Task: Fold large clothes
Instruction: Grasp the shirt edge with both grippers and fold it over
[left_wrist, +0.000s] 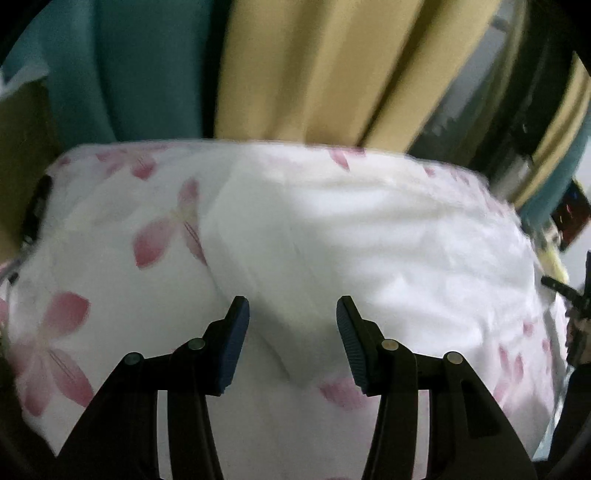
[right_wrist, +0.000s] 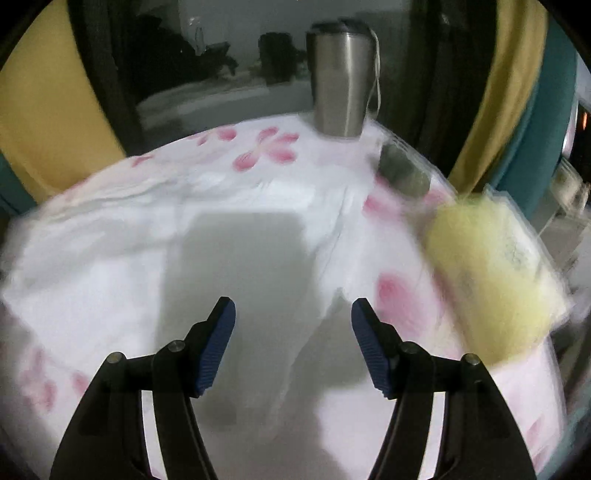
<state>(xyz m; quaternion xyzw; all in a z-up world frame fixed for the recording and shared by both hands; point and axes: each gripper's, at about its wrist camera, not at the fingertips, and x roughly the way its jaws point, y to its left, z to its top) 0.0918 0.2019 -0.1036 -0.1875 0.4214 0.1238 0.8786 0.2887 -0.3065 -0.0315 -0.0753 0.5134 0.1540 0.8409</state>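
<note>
A white garment (left_wrist: 332, 229) lies spread on a table covered by a white cloth with pink flowers (left_wrist: 62, 332). My left gripper (left_wrist: 291, 314) is open and empty, just above the garment's left folded edge. In the right wrist view the same white garment (right_wrist: 240, 258) lies flat, with its right edge running under my right gripper (right_wrist: 293, 314), which is open and empty above it. The gripper's shadow falls on the cloth. Both views are blurred by motion.
A steel tumbler (right_wrist: 341, 77) stands at the table's far edge, with a small glass jar (right_wrist: 404, 170) lying near it. A pale yellow pack (right_wrist: 491, 273) lies on the right of the table. Yellow (left_wrist: 332, 66) and teal (left_wrist: 140, 66) curtains hang behind.
</note>
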